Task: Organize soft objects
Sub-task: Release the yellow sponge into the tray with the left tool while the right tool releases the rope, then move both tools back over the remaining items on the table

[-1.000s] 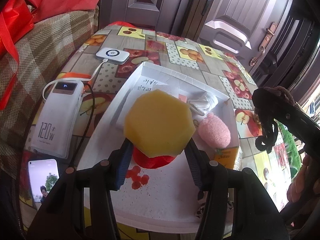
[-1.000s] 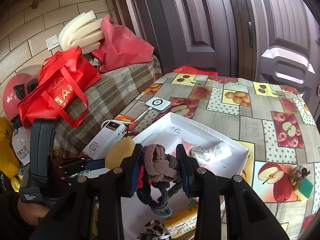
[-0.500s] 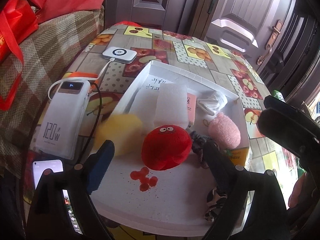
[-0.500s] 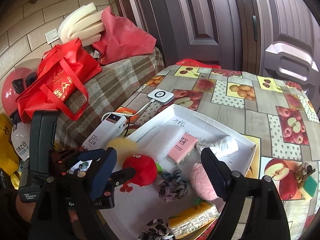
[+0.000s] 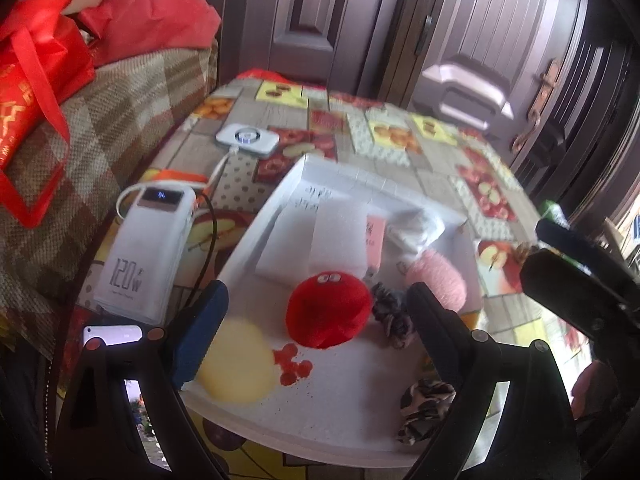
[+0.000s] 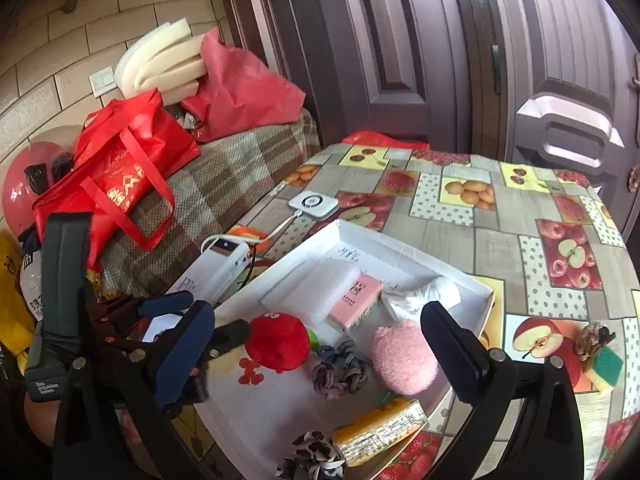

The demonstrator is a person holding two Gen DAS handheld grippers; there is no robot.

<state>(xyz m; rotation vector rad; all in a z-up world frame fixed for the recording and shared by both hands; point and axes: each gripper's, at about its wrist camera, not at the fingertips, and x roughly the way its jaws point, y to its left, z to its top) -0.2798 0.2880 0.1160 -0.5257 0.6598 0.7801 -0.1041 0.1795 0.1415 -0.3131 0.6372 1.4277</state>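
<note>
Both releases look done: the left hand-held gripper (image 5: 316,312) hangs spread wide over the near end of the white tray (image 6: 400,240), nothing between its pads, and its jaws have just been opening. The right hand-held gripper (image 6: 320,344) is likewise spread and empty, its jaws also just opened. The yellow sponge (image 5: 236,364) lies at the tray's near left edge, touching the left pad; the braided grey scrunchie (image 6: 340,372) sits between the red plush ball (image 6: 278,346) and the pink fluffy puff (image 6: 402,356).

Judging by what remains outside the tray, the next step is a fresh pick: a brown scrunchie (image 6: 596,340) and a green-and-yellow sponge (image 6: 606,364) lie on the counter (image 6: 500,232) off to the right (well apart from the tray). That calls for lifting clear of the tray wall first.

Free space inside the tray is mostly the near middle; the far end is taken up by a white foam block (image 6: 320,292), a pink box (image 6: 354,298) and crumpled white cloth (image 6: 420,296).
</note>
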